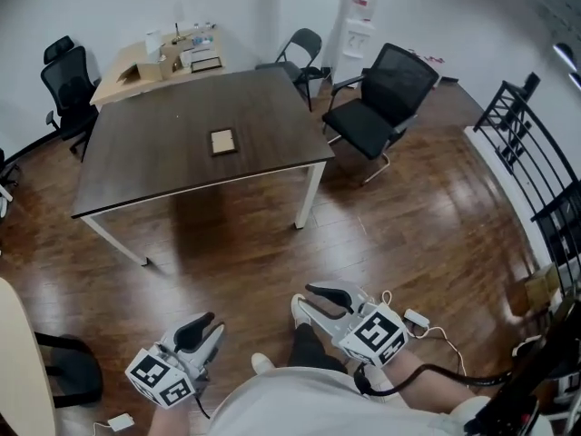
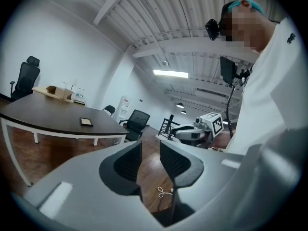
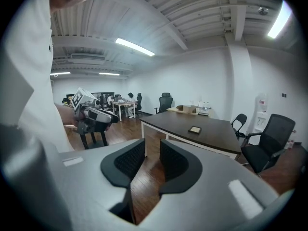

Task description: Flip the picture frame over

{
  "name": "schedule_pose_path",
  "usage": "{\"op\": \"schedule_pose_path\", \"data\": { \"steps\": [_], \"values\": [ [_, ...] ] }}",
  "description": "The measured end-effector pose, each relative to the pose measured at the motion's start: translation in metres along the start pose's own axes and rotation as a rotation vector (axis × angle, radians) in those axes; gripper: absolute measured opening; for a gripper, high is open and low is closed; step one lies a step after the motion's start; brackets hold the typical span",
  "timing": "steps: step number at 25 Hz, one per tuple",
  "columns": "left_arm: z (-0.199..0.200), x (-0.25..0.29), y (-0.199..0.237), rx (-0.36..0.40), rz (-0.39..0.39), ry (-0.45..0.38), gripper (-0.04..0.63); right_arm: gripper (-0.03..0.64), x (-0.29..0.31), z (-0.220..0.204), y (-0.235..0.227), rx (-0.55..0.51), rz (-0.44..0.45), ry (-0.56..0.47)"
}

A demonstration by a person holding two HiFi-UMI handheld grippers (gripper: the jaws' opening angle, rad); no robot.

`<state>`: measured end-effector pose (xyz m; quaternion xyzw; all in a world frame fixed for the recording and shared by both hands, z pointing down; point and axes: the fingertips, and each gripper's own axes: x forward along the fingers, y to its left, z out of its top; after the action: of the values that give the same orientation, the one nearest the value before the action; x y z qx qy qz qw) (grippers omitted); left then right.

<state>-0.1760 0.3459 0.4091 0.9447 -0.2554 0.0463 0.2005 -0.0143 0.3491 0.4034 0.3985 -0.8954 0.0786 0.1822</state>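
Note:
The picture frame (image 1: 222,141) lies flat near the middle of the dark brown table (image 1: 145,166), far ahead of me. It shows small in the left gripper view (image 2: 86,121) and in the right gripper view (image 3: 194,129). Both grippers hang low by the person's body, well short of the table. My left gripper (image 1: 207,327) (image 2: 150,150) is open by a narrow gap, with nothing between its pads. My right gripper (image 1: 304,296) (image 3: 152,150) stands the same way, empty. Each gripper view also catches the other gripper, pointing toward it.
A black mesh armchair (image 1: 381,103) stands right of the table, a folding chair (image 1: 300,53) behind it, another office chair (image 1: 65,80) at far left. A light wooden table (image 1: 136,66) carries boxes. A black railing (image 1: 536,171) runs along the right. A water dispenser (image 1: 356,21) stands at the back.

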Motion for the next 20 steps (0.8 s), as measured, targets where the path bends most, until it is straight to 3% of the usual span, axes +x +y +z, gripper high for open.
{"op": "schedule_pose_path", "data": {
  "steps": [20],
  "values": [
    [0.004,-0.024,0.012,-0.010,0.025,-0.013,0.117,0.098,0.022,0.023,0.023,-0.028,0.046,0.024]
  ]
}}
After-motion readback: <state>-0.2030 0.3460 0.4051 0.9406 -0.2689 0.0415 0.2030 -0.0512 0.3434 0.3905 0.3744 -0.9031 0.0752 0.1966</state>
